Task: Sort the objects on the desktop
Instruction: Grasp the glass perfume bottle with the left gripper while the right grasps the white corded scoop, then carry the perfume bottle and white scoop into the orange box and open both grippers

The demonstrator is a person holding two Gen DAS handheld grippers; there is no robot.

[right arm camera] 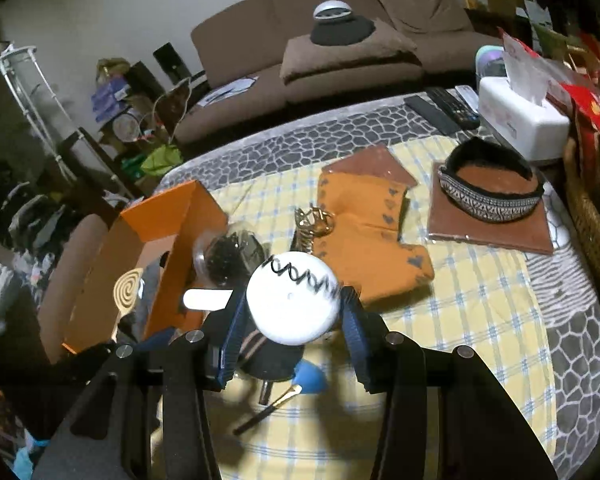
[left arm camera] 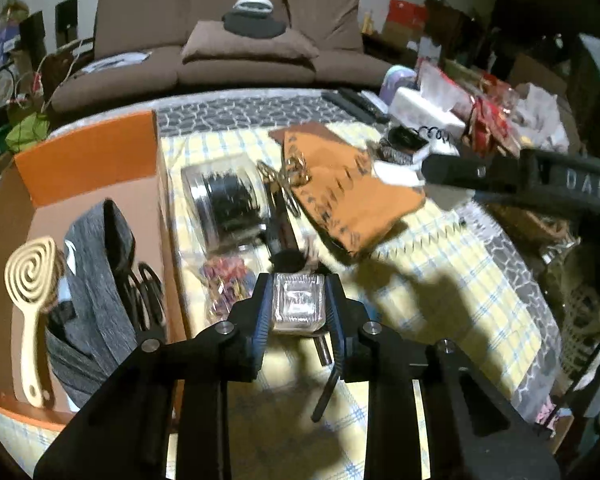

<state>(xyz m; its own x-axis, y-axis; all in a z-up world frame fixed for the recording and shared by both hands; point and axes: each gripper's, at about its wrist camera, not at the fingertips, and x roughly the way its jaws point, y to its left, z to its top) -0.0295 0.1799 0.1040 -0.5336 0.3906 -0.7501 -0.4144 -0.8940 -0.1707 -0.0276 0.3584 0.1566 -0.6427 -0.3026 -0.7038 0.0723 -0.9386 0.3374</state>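
My left gripper [left arm camera: 298, 306] is shut on a small clear plastic box [left arm camera: 299, 302], held above the yellow checked cloth [left arm camera: 440, 280]. My right gripper [right arm camera: 294, 300] is shut on a round white case [right arm camera: 294, 300] with a black coiled hair tie [right arm camera: 300, 274] on top. The right gripper also shows in the left wrist view [left arm camera: 520, 178] at the right. An orange cardboard box [left arm camera: 88, 160] at the left holds a cream spiral brush [left arm camera: 32, 276] and grey cloth [left arm camera: 92, 280]. It also shows in the right wrist view [right arm camera: 168, 216].
On the cloth lie a clear jar of black items [left arm camera: 224, 196], an orange sock pack [right arm camera: 364, 232], a gold hair claw [right arm camera: 312, 220], a patterned headband [right arm camera: 492, 184], a makeup brush [right arm camera: 268, 404] and a blue sponge [right arm camera: 312, 378]. A tissue box [right arm camera: 520, 120] and remotes [right arm camera: 444, 110] are at the back.
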